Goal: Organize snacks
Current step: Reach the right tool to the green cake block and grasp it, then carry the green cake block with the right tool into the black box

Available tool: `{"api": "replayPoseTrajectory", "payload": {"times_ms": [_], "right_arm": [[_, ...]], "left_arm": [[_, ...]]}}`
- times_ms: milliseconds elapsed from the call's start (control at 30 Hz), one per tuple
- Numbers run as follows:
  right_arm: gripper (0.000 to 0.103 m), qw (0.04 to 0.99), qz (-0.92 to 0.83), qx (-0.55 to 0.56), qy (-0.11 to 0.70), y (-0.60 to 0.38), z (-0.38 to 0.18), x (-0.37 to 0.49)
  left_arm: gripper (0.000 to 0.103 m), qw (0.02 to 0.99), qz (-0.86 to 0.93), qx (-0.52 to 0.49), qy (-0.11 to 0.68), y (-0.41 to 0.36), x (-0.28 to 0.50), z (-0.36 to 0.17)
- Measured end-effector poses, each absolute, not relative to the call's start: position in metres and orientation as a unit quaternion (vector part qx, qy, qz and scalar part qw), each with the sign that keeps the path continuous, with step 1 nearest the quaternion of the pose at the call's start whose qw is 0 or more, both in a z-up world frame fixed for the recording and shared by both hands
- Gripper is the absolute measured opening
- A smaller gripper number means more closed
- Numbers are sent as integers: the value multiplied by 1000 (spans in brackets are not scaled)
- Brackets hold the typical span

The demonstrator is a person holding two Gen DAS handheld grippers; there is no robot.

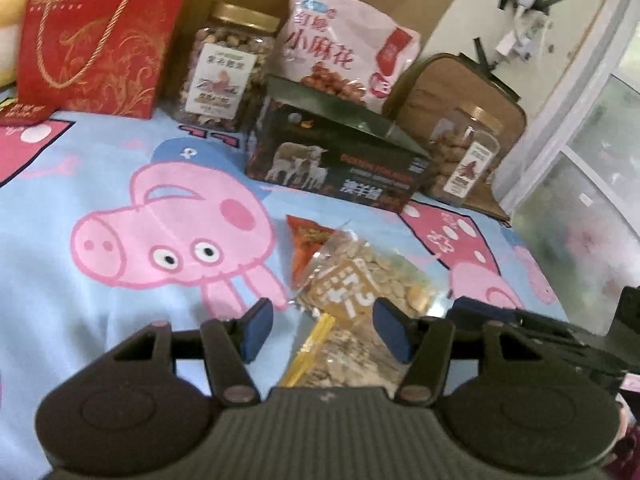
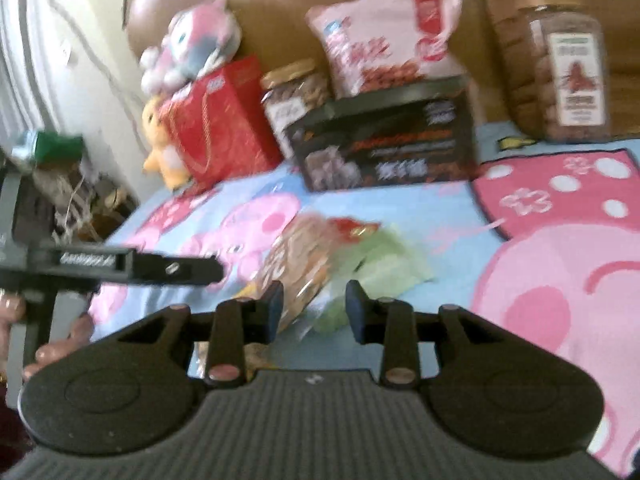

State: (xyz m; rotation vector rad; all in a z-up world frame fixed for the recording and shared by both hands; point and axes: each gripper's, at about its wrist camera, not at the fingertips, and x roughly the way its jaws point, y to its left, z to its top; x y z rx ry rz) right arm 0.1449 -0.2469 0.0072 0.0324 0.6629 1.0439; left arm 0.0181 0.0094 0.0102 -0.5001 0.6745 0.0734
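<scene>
Bare blanket (image 1: 80,312) left of snack packets (image 1: 360,280) gives passage; dark box (image 1: 340,160) and jars apparently block rear.

left wrist: low, forward | right wrist: same | shared: dark box (image 1: 336,152) (image 2: 384,140)

Pig-print bedsheet (image 1: 100,168): snack packets (image 1: 360,276), dark box (image 1: 336,160), jars (image 1: 224,68)

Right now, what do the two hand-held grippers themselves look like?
Both match: the left hand-held gripper and the right hand-held gripper have black bodies with ribbed tops, round side housings, pinkish pivot pins and dark blue finger pads. No cables show.
</scene>
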Motion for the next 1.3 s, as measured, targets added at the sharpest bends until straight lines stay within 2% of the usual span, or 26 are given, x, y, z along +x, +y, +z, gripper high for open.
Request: {"api": "replayPoseTrajectory", "payload": {"times_ms": [133,233,267,300,367,467,600,667,833,967,1033,1067,1100,1167,1267,1300], "right_arm": [[42,826,482,-64,285,-245,3,136],[70,826,483,-142,253,-230,-2,130],[88,828,481,-167,236,-224,-4,128],[96,830,479,-183,218,-219,-6,129],[96,827,483,-207,202,-205,-10,137],[95,801,520,-178,236,-195,-10,164],[67,774,552,-122,285,-205,-10,185],[63,778,550,-109,285,-217,-7,186],[63,798,522,-96,287,-251,-8,182],[68,818,499,-107,264,-264,-2,171],[84,812,510,-116,258,-265,-4,165],[95,813,509,-127,253,-262,-5,162],[96,815,505,-143,245,-259,-8,159],[96,816,494,-174,244,-248,-17,159],[93,814,493,-156,265,-245,-24,170],[79,814,496,-153,262,-245,-23,172]], "left_arm": [[57,909,9,-253,332,-1,23,10],[57,906,-5,-253,339,-11,27,9],[57,906,-5,-251,341,-13,27,9],[57,906,-4,-250,342,-15,27,8],[57,905,1,-251,344,-17,26,9],[57,901,8,-257,349,-16,24,9],[57,901,15,-253,352,-17,26,12],[57,901,12,-251,354,-20,30,13],[57,901,-2,-241,361,-34,40,13],[57,899,-15,-242,365,-41,44,12],[57,899,-19,-240,365,-45,46,12],[57,899,-20,-239,366,-46,47,12],[57,899,-20,-238,366,-47,47,13],[57,899,-19,-238,368,-48,47,13],[57,899,-17,-238,367,-48,46,14],[57,899,-17,-239,367,-49,46,14]]}}
